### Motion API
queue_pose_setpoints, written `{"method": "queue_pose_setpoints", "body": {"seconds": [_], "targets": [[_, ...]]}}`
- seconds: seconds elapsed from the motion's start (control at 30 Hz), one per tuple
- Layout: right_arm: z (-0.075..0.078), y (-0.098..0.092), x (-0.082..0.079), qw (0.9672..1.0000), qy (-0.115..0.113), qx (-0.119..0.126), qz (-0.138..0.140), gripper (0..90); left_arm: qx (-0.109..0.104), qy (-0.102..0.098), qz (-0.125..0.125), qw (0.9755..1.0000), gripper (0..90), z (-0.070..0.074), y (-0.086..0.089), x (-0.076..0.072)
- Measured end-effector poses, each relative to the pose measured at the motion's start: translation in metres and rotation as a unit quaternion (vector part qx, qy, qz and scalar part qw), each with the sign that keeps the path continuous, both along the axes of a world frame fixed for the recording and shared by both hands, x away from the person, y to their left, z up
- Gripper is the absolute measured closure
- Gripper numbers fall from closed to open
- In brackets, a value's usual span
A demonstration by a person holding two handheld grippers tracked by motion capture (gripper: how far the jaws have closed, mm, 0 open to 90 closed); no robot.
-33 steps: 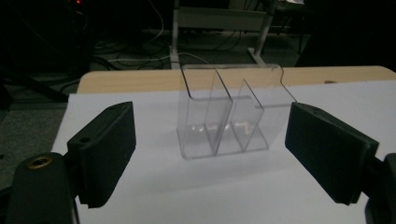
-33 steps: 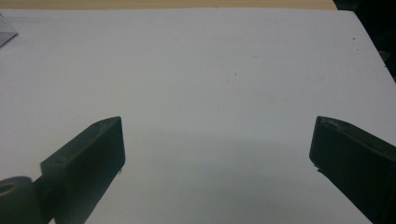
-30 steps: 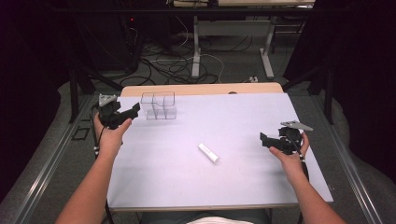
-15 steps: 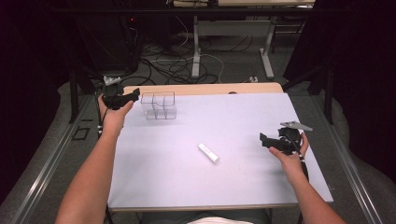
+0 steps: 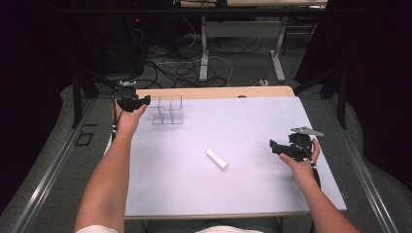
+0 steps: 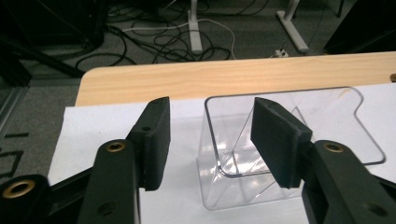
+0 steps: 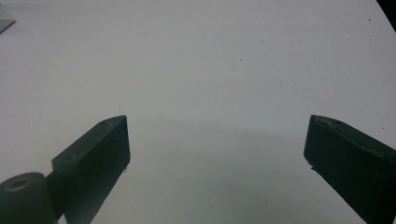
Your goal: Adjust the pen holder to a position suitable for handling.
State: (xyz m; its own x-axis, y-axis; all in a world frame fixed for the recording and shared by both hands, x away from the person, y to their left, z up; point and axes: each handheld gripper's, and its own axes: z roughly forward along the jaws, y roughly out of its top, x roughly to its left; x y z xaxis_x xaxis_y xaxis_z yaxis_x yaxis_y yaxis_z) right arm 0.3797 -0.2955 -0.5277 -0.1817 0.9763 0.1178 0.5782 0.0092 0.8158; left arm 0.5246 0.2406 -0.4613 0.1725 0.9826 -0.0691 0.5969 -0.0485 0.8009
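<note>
Left gripper straddles clear box's near-left wall at table's far-left; jaws have just been closing, not yet pinching. Right gripper released, idle, well apart.

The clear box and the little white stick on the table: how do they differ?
The clear box is see-through with upright walls; the white stick is solid and opaque. The box stands near the table's far left corner, straddled by the left gripper, whose jaws have just been closing; the stick lies flat mid-table, apart from both grippers. The box is the larger. Both rest on the white surface.
</note>
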Motion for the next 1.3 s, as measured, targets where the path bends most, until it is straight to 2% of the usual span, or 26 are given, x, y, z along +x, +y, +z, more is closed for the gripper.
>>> {"method": "queue_pose_setpoints", "body": {"seconds": [0.1, 0.17, 0.53, 0.7, 0.93, 1.0, 1.1, 1.3], "targets": [[0.000, 0.000, 0.000, 1.0000, 0.001, 0.002, 0.002, 6.3, -0.006, 0.015, 0.009, 0.9998, 53.7, -0.003, 0.001, 0.002], [0.000, 0.000, 0.000, 1.0000, 0.000, 0.001, 0.003, 6.4, -0.004, 0.013, 0.013, 0.9998, 54.6, -0.005, 0.001, 0.003], [-0.002, -0.001, 0.001, 1.0000, 0.006, 0.005, 0.005, 7.5, 0.000, 0.058, 0.006, 0.9983, 66.9, -0.014, -0.001, 0.006], [-0.003, -0.001, 0.002, 0.9999, 0.008, 0.005, 0.006, 8.5, -0.002, 0.054, 0.002, 0.9986, 72.5, -0.014, -0.003, 0.005], [-0.003, -0.001, 0.002, 0.9999, 0.013, 0.006, 0.006, 14.4, -0.004, 0.059, 0.004, 0.9982, 84.2, -0.013, -0.008, 0.004], [-0.004, -0.001, 0.002, 0.9998, 0.016, 0.010, 0.005, 14.6, 0.001, 0.061, 0.007, 0.9981, 85.3, -0.012, -0.009, 0.003], [-0.003, -0.001, 0.002, 0.9998, 0.016, 0.015, 0.004, 14.7, -0.008, 0.067, 0.016, 0.9976, 87.7, -0.012, -0.009, 0.002], [-0.004, 0.000, 0.002, 0.9997, 0.018, 0.013, 0.007, 14.7, -0.005, 0.069, 0.030, 0.9971, 88.8, -0.011, -0.012, 0.001]]}}
